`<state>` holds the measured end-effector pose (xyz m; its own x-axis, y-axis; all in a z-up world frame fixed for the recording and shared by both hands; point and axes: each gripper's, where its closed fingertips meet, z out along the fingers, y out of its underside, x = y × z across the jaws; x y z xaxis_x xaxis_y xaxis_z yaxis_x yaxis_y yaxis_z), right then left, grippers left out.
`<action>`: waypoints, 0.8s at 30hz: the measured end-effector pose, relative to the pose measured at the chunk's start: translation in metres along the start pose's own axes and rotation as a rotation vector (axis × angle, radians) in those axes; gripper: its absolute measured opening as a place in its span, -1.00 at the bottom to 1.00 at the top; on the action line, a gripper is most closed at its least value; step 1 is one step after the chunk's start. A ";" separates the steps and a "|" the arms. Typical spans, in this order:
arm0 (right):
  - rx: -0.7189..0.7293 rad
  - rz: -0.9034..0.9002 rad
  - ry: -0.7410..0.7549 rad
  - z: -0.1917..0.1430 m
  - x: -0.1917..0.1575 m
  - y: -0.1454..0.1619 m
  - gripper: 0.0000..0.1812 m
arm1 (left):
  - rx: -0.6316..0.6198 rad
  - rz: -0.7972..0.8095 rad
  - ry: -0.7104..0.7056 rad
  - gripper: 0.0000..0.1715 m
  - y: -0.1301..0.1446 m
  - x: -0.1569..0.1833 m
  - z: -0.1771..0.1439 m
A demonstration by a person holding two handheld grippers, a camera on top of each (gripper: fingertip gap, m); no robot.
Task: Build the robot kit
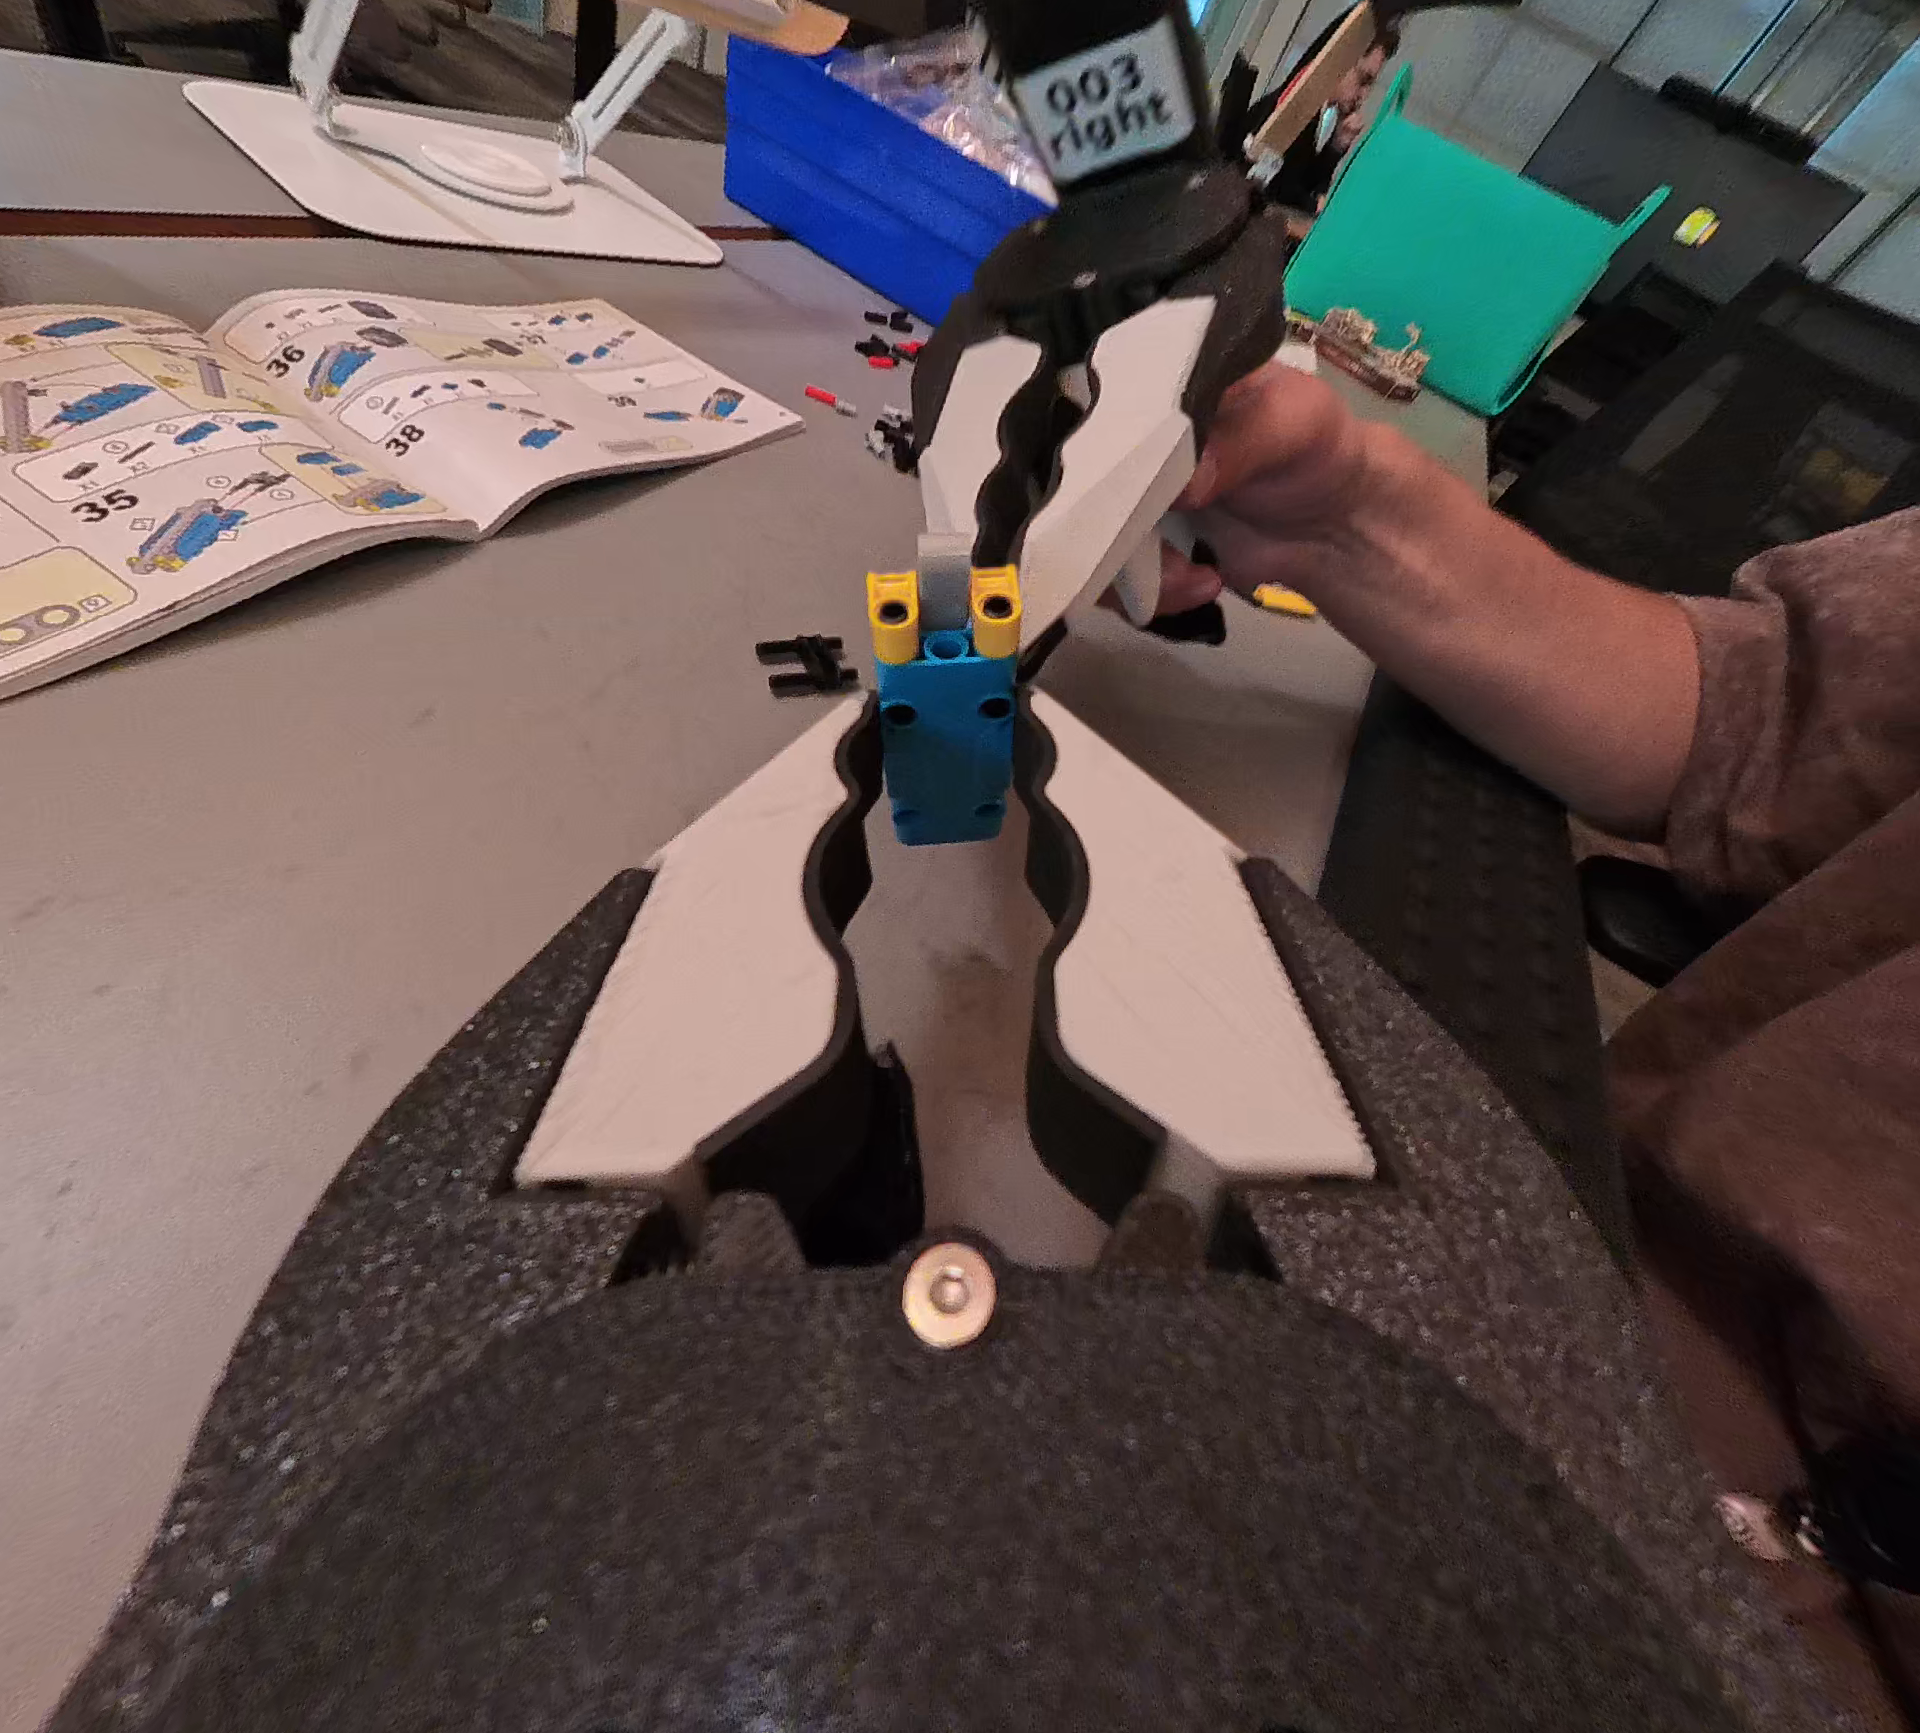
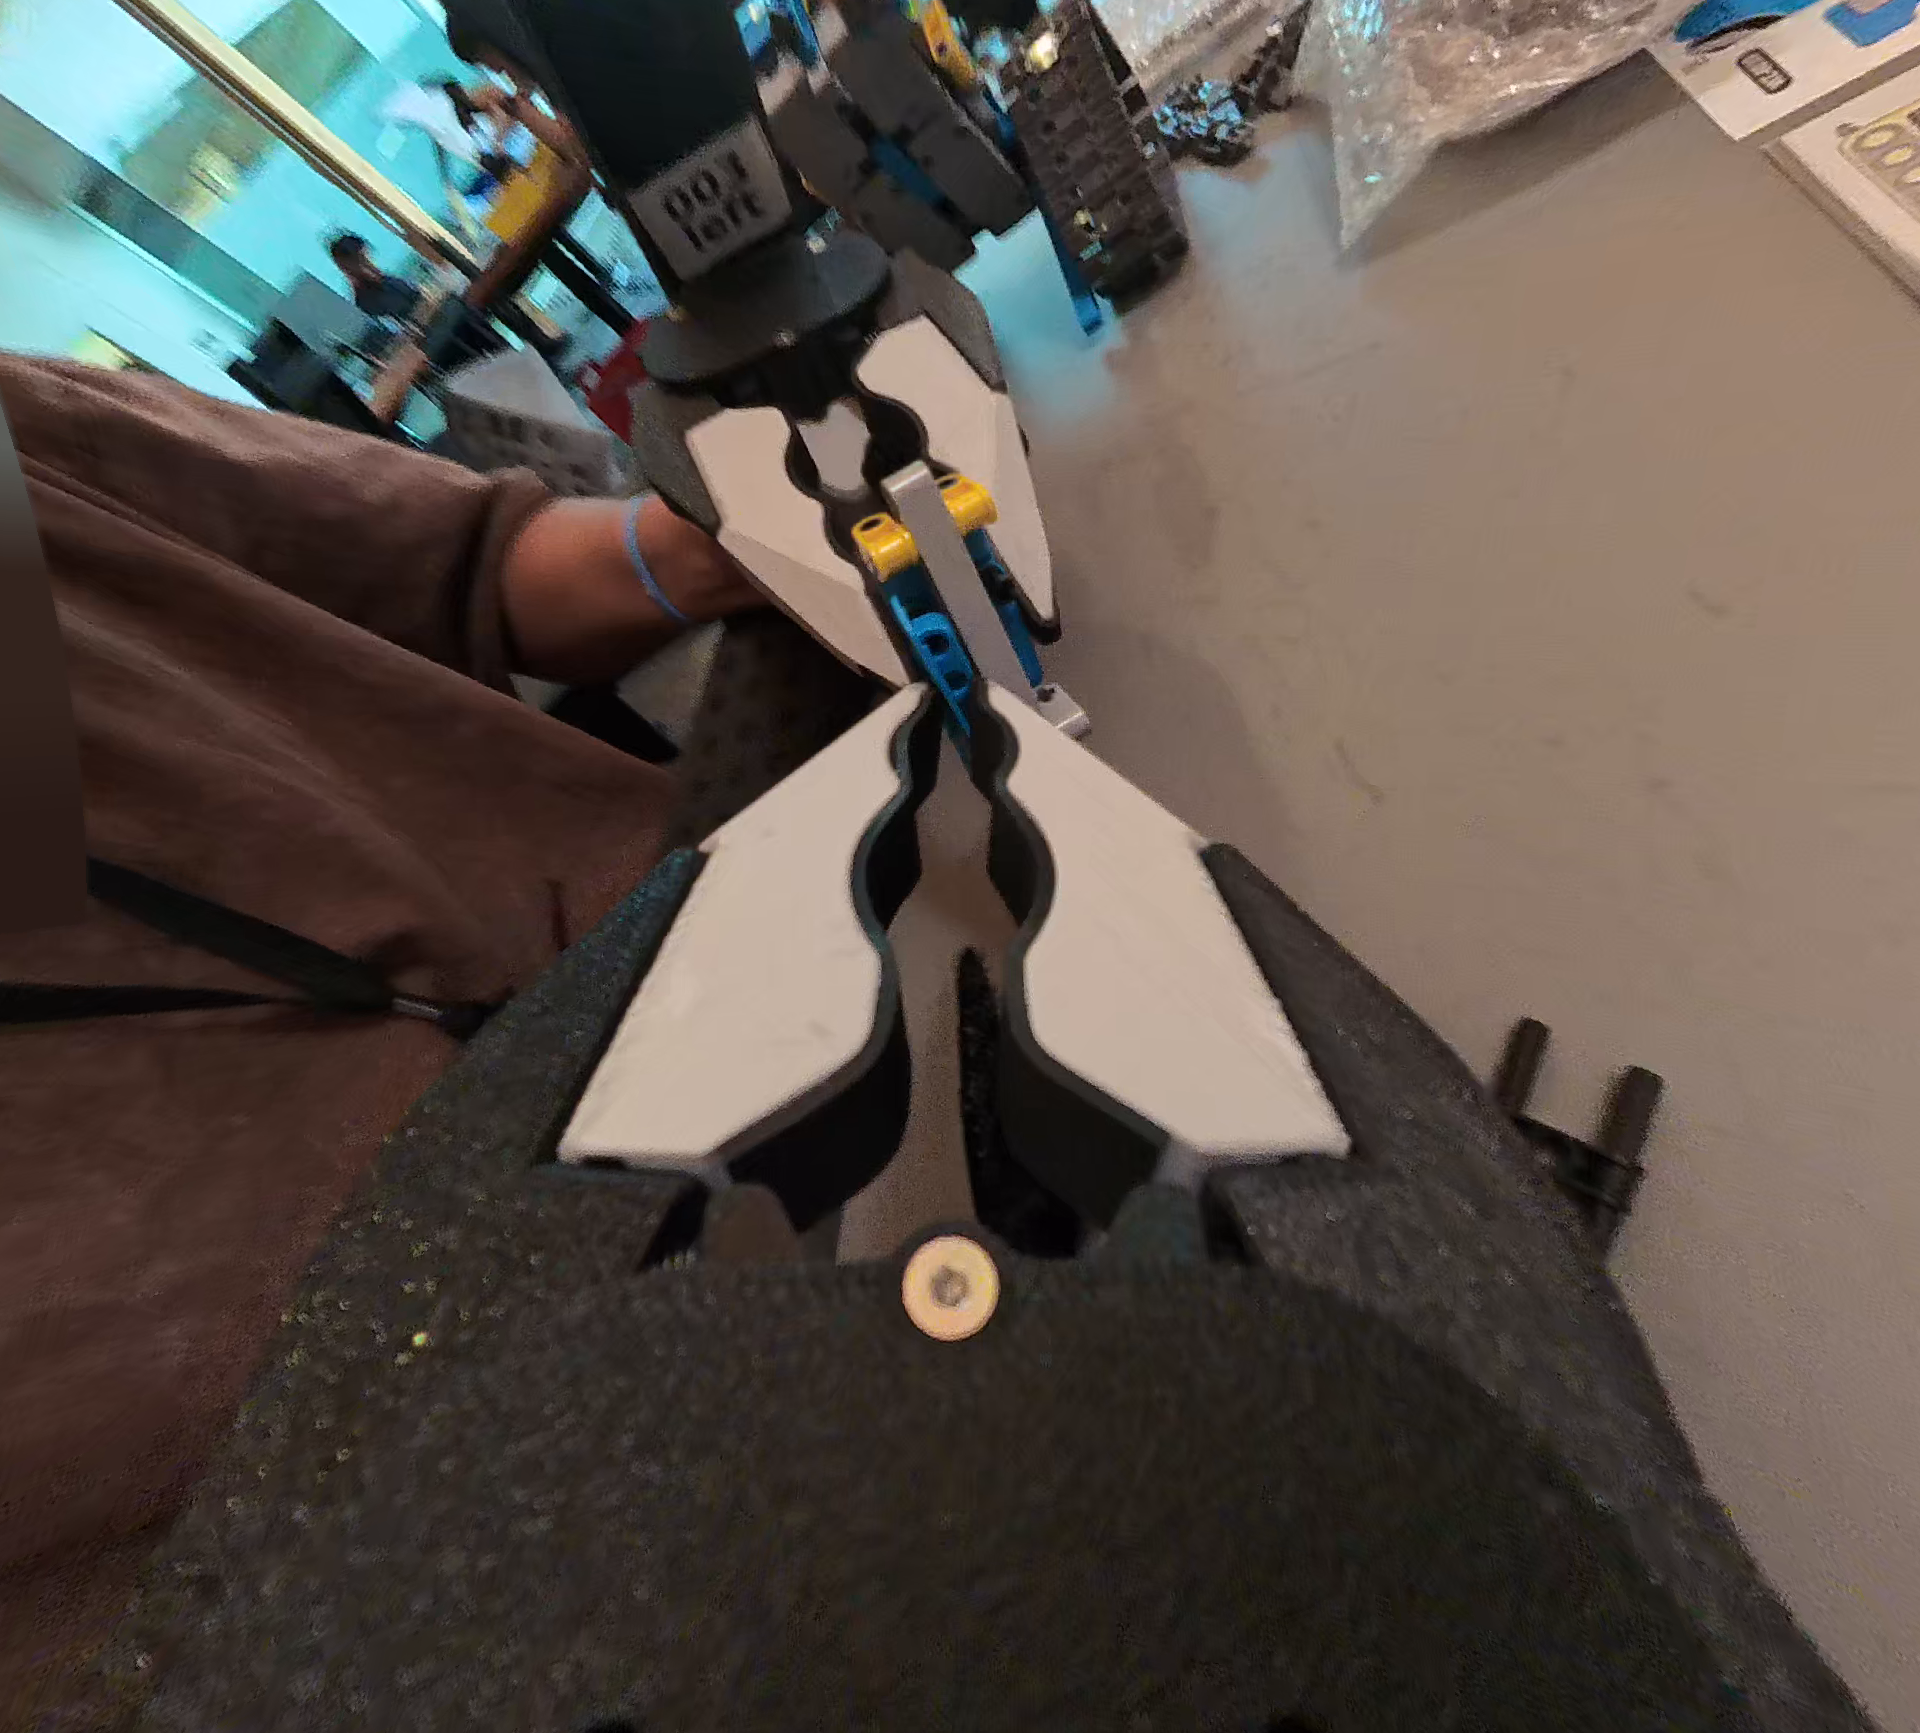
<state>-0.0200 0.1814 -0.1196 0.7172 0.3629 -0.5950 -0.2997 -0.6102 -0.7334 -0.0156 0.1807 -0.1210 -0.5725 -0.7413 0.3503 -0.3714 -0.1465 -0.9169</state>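
My left gripper [image 1: 945,709] is shut on a small blue brick block [image 1: 945,748] and holds it above the grey table [image 1: 312,852]. Two yellow connectors [image 1: 894,615] sit on the block's far end with a grey beam [image 1: 941,577] between them. My right gripper [image 1: 966,540] comes down from above, and its closed tips meet that far end. In the right wrist view, my right gripper [image 2: 951,709] is shut on the blue part [image 2: 940,644] of the same assembly, next to the grey beam [image 2: 951,571]. The left gripper [image 2: 971,655] faces it, holding the assembly's other end.
An open instruction booklet [image 1: 343,426] lies at left, with a white stand [image 1: 447,166], a blue bin [image 1: 862,177] and a green bag [image 1: 1455,249] behind. A black connector [image 1: 805,665] and small loose parts [image 1: 883,353] lie nearby. A tracked model [image 2: 1091,156], plastic bags [image 2: 1507,0] and black pins [image 2: 1579,1122] show at right. Less than 4 cm separates the two grippers' tips.
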 end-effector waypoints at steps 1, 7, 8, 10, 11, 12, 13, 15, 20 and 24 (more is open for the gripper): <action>-0.029 -0.044 0.026 0.000 0.001 0.004 -0.95 | -0.017 0.022 -0.004 -0.73 0.003 0.002 0.002; -0.167 -0.187 0.051 -0.005 -0.002 0.024 -0.95 | -0.094 0.119 0.000 -0.73 0.015 0.013 0.010; -0.177 -0.190 0.037 -0.006 -0.003 0.027 -0.95 | -0.105 0.131 0.005 -0.73 0.017 0.015 0.011; -0.216 -0.212 0.010 -0.007 -0.004 0.035 -0.95 | -0.135 0.157 0.013 -0.73 0.023 0.019 0.014; -0.230 -0.202 0.001 -0.007 -0.004 0.037 -0.96 | -0.147 0.168 0.008 -0.73 0.025 0.019 0.016; -0.240 -0.200 -0.002 -0.007 -0.003 0.039 -0.96 | -0.156 0.173 0.005 -0.73 0.026 0.019 0.016; -0.245 -0.206 0.000 -0.007 -0.003 0.040 -0.96 | -0.159 0.174 0.002 -0.73 0.027 0.019 0.017; -0.242 -0.216 0.005 -0.007 -0.003 0.039 -0.96 | -0.156 0.182 -0.006 -0.73 0.026 0.018 0.016; -0.255 -0.274 0.057 -0.006 -0.001 0.039 -0.96 | -0.157 0.191 -0.029 -0.74 0.027 0.016 0.016; -0.254 -0.251 0.055 -0.005 0.002 0.041 -0.96 | -0.163 0.183 -0.031 -0.73 0.027 0.015 0.017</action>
<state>-0.0277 0.1534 -0.1487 0.7834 0.4895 -0.3829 0.0511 -0.6647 -0.7453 -0.0216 0.1543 -0.1443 -0.6190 -0.7662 0.1726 -0.3779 0.0979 -0.9206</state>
